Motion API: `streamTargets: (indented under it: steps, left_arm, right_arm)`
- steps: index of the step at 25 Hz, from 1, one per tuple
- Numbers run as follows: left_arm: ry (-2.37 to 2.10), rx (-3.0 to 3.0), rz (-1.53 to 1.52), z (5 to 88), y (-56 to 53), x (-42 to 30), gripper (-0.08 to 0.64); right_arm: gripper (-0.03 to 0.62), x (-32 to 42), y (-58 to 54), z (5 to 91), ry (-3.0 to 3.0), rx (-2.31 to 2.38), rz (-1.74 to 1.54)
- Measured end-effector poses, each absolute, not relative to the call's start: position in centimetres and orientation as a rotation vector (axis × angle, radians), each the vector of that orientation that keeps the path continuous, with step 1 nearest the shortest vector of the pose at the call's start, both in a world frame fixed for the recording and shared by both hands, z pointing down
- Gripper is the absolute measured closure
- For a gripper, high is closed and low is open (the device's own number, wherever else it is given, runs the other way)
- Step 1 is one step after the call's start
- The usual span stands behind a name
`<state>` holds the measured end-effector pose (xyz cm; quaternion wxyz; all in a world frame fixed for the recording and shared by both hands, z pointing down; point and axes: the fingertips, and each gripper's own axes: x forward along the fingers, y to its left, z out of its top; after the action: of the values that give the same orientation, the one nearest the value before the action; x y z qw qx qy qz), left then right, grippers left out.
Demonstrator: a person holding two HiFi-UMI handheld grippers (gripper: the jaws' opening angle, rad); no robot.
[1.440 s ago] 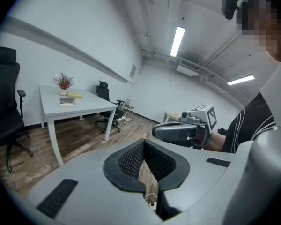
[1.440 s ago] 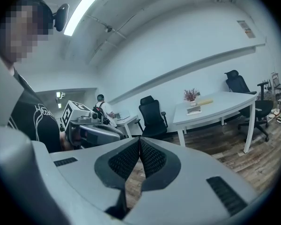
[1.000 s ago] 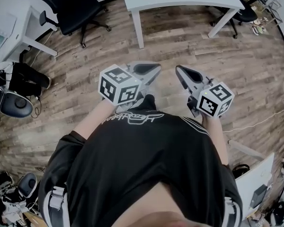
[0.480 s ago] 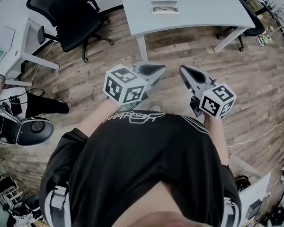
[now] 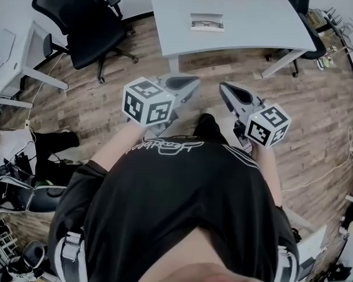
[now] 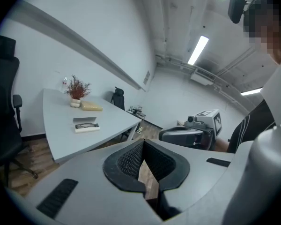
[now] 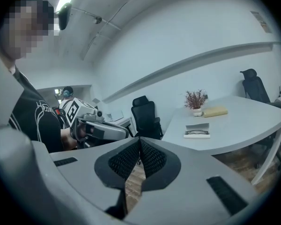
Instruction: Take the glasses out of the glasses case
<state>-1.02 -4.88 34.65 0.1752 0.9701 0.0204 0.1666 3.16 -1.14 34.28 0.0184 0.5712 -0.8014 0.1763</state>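
1. Left hand-held gripper [image 5: 190, 83]: grey moulded plastic body with a black-and-white marker cube at the rear. In the left gripper view, the black ribbed pads [image 6: 129, 159] are pressed together at the tips with nothing between them. Only a wedge of floor shows behind them.
2. Right hand-held gripper [image 5: 225, 87]: same build. In the right gripper view, its ribbed pads [image 7: 152, 159] also meet at the tips and pinch nothing.
3. Both hand-held grippers are held in the air in front of the person's black shirt with white script [image 5: 176, 198]. They sit side by side, noses angled toward each other, and clear of the counter.
4. Open pale rectangular glasses case [image 5: 207, 23]: it lies flat on the light grey smooth-topped counter [image 5: 253, 16], well apart from both hand-held grippers. The dark thin-framed glasses [image 7: 197, 132] are inside it.
5. Farther back on the counter is a small pale pot with reddish dry twigs [image 6: 76, 89]. Just beside it lies a flat tan rectangular block [image 6: 92, 107].
6. The counter has a curved edge and slanted white legs.
7. The floor is brown wood-grain planks [image 5: 317, 98].
8. A black mesh-back office chair on a castor base [image 5: 85, 10] stands left of the counter.
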Motion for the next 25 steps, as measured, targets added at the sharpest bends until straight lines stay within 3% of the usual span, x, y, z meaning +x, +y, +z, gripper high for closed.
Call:
streamTargets:
  steps: [25]
  left_arm:
    - [-0.139,2.647,0.490,37.7,-20.6,11.9,0.552]
  right_arm:
    - [0.583,15.9,-18.4,36.6,-2.624,1.517,0.745]
